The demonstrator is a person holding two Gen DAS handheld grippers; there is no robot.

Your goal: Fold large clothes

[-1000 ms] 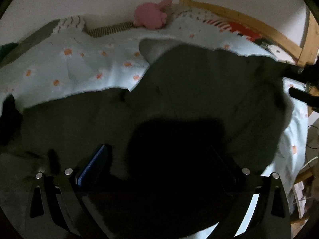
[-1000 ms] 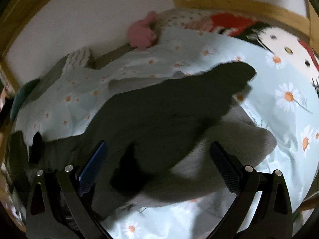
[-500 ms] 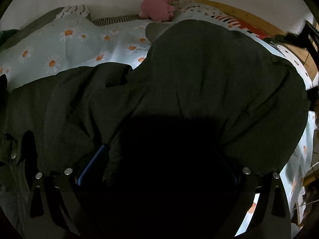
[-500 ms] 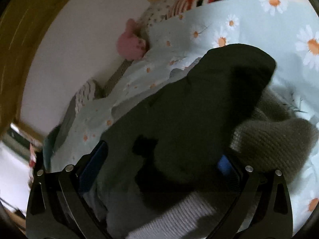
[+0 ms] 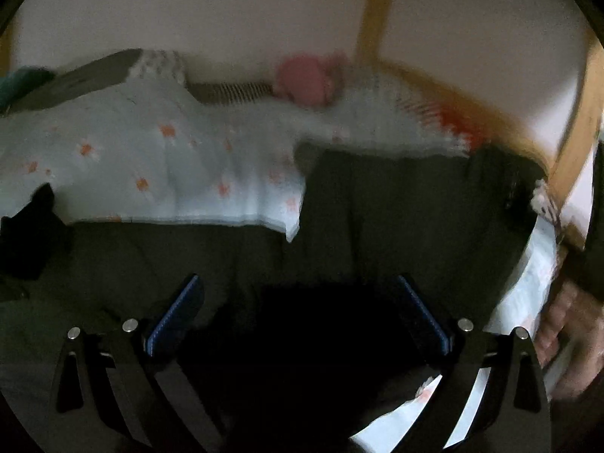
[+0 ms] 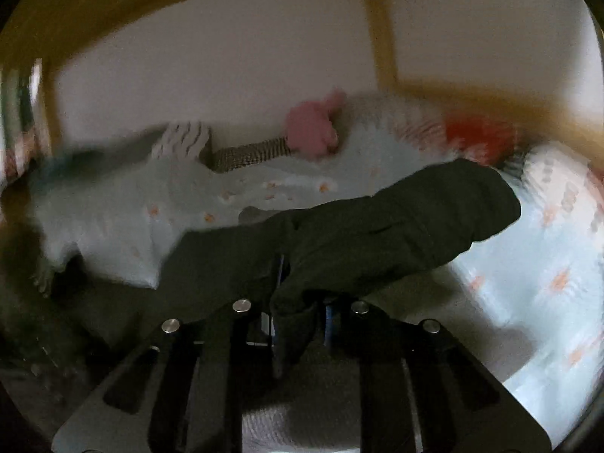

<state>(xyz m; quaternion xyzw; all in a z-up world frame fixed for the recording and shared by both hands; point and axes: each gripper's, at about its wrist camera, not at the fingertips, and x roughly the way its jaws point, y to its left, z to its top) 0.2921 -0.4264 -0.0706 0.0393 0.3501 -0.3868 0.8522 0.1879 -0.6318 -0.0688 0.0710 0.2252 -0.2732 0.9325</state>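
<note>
On the daisy-print bedspread (image 5: pixel 158 173) we note the dark green garment (image 6: pixel 377 226) spread wide, our right gripper (image 6: pixel 298 302), its jaws having just been closing, now clamped on a fold of it, while our left gripper (image 5: pixel 298 313) hangs spread apart above the cloth.

Across the 2 views there is 1 dark green garment (image 6: pixel 396 226) spread over 1 bed (image 5: pixel 151 158) with a daisy-print cover, and 1 pink plush toy (image 6: pixel 311 132) by the wall. Also countable are 1 striped cushion (image 6: pixel 181 143), 1 red-and-white patterned pillow (image 6: pixel 479 136) at the bed's head, and 1 wooden bed frame (image 5: pixel 377 19). There are 2 grippers, the left gripper (image 5: pixel 298 309) and the right gripper (image 6: pixel 300 298), each with 2 fingers, and 1 bare hand (image 5: pixel 566 339) shows at the edge of the left wrist view.
</note>
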